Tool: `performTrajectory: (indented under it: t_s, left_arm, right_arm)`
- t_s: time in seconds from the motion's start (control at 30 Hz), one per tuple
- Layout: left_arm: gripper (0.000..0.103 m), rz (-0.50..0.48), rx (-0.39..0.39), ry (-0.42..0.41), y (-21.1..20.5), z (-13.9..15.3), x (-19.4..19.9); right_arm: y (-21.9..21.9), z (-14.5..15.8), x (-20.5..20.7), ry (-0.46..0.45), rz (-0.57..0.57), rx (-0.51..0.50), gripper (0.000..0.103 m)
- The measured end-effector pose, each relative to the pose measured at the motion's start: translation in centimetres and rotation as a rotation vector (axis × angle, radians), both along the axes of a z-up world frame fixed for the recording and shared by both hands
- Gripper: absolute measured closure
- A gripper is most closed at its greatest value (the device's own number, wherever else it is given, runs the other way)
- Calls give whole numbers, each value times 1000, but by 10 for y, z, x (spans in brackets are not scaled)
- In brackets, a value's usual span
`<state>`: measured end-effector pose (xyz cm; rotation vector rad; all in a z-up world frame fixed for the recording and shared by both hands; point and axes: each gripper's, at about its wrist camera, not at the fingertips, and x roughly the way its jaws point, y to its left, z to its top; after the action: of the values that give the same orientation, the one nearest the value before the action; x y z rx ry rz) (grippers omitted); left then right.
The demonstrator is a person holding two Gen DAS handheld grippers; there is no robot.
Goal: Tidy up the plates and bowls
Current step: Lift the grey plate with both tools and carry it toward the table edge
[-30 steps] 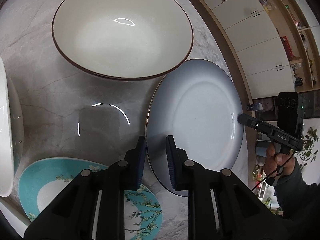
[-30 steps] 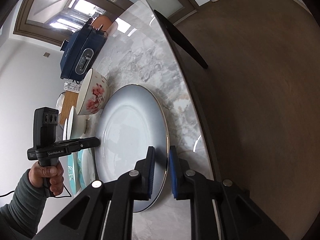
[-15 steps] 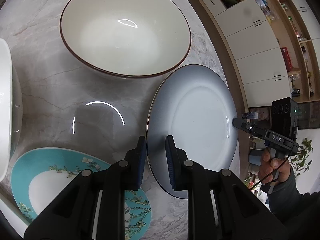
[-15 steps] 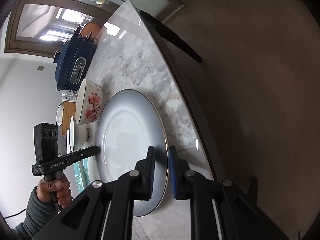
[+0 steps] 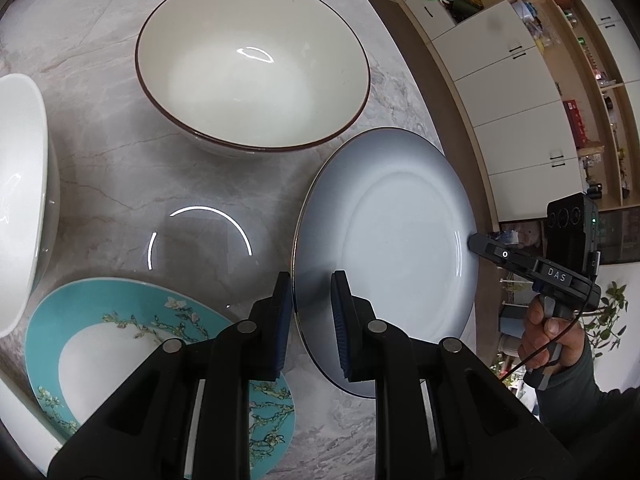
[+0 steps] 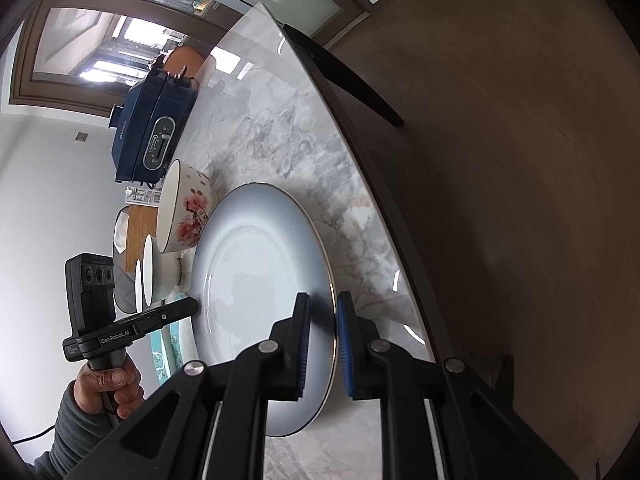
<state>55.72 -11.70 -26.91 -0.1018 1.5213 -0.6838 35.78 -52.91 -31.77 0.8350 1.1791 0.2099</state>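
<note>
You grip a grey-blue plate (image 5: 400, 248) from both sides above a marble table (image 5: 100, 160): your left gripper (image 5: 310, 320) is clenched on the rim nearest its camera, and your right gripper (image 6: 322, 340) pinches the opposite edge, its gold-lined rim caught between the blue pads (image 6: 344, 344). In the left wrist view the plate sits to the right of centre, just beside a large cream bowl (image 5: 252, 64) with a dark rim, though whether the two touch is not clear. A turquoise plate (image 5: 120, 344) with a blossom pattern lies at lower left, partly under your left gripper, and a white bowl (image 5: 16, 200) stands at the left edge. From the right wrist view, a bowl with red flowers (image 6: 188, 208) stands beyond the held plate, near a dark blue appliance (image 6: 154, 132).
</note>
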Motion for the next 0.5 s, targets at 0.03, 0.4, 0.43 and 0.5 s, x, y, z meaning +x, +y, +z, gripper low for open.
performTrajectory:
  t_s: [0.03, 0.4, 0.43, 0.5]
  left_arm:
    - [86, 1, -1, -1, 1, 0, -1]
    - [86, 29, -26, -35, 23, 23, -14]
    - [86, 35, -30, -38, 27, 25, -15]
    - [86, 43, -34, -43, 34, 28, -17]
  right_arm:
    - [0, 1, -1, -2, 1, -1, 87]
    - [5, 19, -17, -12, 15, -9, 86]
    - [6, 22, -20, -14, 18, -10, 86]
    - [10, 28, -26, -21, 26, -12, 86]
